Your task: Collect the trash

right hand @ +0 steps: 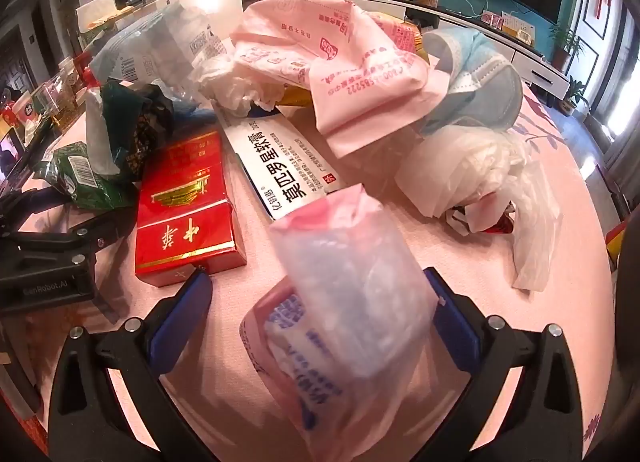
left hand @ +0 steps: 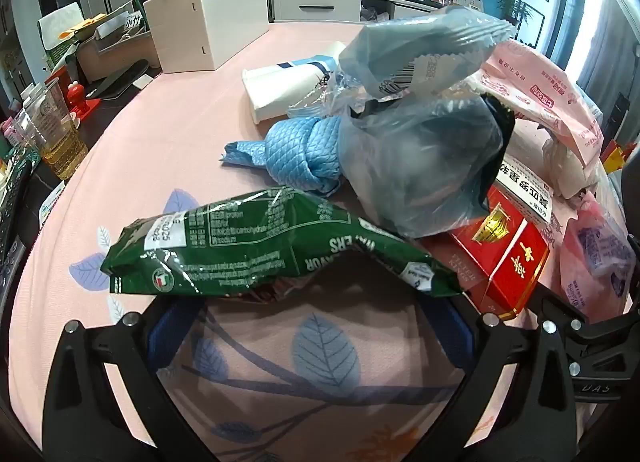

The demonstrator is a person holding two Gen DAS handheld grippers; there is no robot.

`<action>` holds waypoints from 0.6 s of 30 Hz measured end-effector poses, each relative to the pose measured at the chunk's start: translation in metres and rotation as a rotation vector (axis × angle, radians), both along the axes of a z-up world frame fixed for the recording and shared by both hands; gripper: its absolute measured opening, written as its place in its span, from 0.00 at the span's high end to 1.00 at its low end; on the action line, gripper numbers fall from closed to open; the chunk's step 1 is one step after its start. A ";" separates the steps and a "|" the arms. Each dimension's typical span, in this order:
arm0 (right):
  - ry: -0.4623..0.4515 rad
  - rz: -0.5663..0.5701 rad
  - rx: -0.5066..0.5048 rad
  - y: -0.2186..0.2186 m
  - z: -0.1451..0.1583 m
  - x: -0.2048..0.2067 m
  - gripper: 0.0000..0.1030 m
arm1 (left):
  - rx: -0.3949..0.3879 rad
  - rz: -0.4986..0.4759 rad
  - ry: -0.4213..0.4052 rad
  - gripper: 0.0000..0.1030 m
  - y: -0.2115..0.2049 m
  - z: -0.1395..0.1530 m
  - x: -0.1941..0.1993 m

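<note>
— Pink leaf-print tablecloth, trash piled centre. Left gripper?
— Spread wide, green snack bag lying across tips.
— Right gripper?
— Spread w/ pink plastic packet between; grip unclear. Red box just beside.

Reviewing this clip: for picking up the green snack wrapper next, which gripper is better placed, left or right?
Left. The left gripper stands wide open with the green snack wrapper lying right across its fingertips. The right gripper already has the pink plastic packet between its fingers, and the wrapper lies far off to its left.
</note>
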State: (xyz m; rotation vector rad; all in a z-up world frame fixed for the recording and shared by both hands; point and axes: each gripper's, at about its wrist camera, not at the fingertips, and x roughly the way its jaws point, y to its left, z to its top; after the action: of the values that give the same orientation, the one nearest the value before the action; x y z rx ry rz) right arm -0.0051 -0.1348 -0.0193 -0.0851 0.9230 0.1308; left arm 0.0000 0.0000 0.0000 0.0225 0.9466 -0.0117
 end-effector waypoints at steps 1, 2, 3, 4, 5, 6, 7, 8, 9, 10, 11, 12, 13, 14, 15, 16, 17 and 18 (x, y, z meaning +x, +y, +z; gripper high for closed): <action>-0.008 0.000 -0.001 0.000 0.000 0.000 0.02 | -0.002 0.000 -0.009 0.02 0.000 0.000 0.000; -0.002 0.000 -0.001 0.000 0.000 0.000 0.02 | -0.005 0.000 -0.006 0.02 0.000 0.000 0.000; -0.001 0.000 -0.001 0.000 0.000 0.000 0.02 | -0.001 0.000 -0.003 0.02 0.000 0.000 0.000; -0.001 0.000 -0.001 0.000 0.000 0.000 0.02 | -0.001 0.000 -0.003 0.02 0.000 0.000 0.000; 0.000 0.000 -0.001 0.000 0.000 0.000 0.02 | -0.001 0.000 -0.002 0.02 0.000 0.000 0.000; 0.000 0.000 -0.002 0.000 0.000 0.000 0.02 | -0.001 0.000 -0.001 0.02 0.000 0.000 0.000; 0.000 0.000 -0.002 0.000 0.000 0.000 0.02 | 0.000 0.000 0.000 0.02 0.000 0.000 0.000; 0.000 0.000 -0.002 0.000 0.000 0.000 0.02 | 0.000 0.000 0.000 0.02 0.000 0.000 0.000; 0.000 0.000 -0.001 0.000 0.000 0.000 0.02 | 0.000 0.000 0.000 0.02 0.000 0.000 0.000; 0.001 0.000 -0.001 0.000 0.000 0.000 0.02 | 0.000 0.000 0.000 0.02 0.000 0.000 0.000; 0.001 0.000 -0.001 0.000 0.000 0.000 0.02 | 0.000 0.000 0.000 0.02 0.000 0.000 0.000; 0.001 0.000 -0.001 0.000 0.000 0.000 0.02 | 0.000 0.000 0.000 0.02 0.000 0.000 0.000; 0.001 0.000 -0.001 0.000 0.000 0.000 0.02 | 0.000 0.000 0.000 0.02 0.000 0.000 0.000; 0.001 0.000 -0.001 0.000 0.000 0.000 0.02 | 0.000 0.000 0.000 0.02 0.000 0.000 0.000; 0.001 0.000 -0.001 0.000 0.000 0.000 0.02 | 0.000 0.000 0.000 0.02 0.000 0.000 0.000; 0.001 0.000 -0.001 0.000 0.000 0.000 0.02 | 0.000 0.000 0.000 0.02 0.000 0.000 0.000; 0.001 0.000 -0.001 0.000 0.000 0.000 0.02 | 0.000 0.000 0.000 0.02 0.000 0.000 0.000; 0.001 0.000 -0.001 0.000 0.000 0.000 0.02 | 0.000 0.000 0.000 0.02 0.000 0.000 0.000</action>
State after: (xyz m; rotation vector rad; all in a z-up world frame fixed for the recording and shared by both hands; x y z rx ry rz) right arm -0.0051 -0.1347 -0.0193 -0.0861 0.9241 0.1304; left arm 0.0000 0.0000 0.0000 0.0226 0.9470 -0.0116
